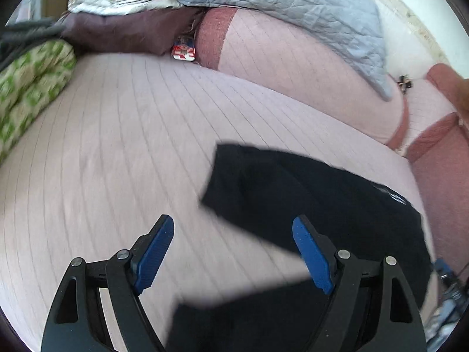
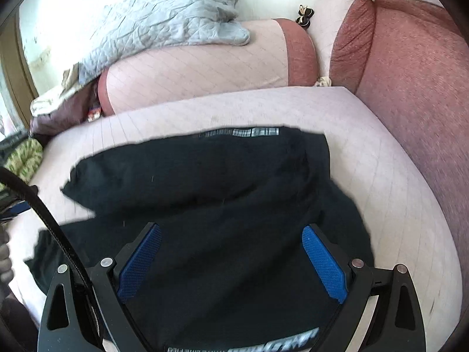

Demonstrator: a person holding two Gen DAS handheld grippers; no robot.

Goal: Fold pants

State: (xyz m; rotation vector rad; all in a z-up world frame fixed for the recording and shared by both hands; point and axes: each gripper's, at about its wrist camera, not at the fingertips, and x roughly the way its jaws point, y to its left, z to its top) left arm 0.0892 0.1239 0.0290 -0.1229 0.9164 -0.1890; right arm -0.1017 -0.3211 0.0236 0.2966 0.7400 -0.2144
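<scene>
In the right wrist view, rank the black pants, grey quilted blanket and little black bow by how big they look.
1. black pants, though nearest the camera, which inflates them
2. grey quilted blanket
3. black bow, far the smallest

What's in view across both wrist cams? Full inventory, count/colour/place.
pants: 1, black with pale print, lying partly folded on the seat cushion
seat cushion: 1, pale pink with thin stripes, under the pants
back cushion: 1, pale pink with rust-red end, behind the seat
armrest: 1, rust-red, at the right in the right wrist view
quilted blanket: 1, grey-blue, draped over the back cushion
patterned cloth: 1, green and cream, at the seat's left edge
small packet: 1, red, white and blue, in the gap behind the seat
left tongs: 1, black with blue pads, open, nothing between them
right tongs: 1, black with blue pads, open above the pants
</scene>
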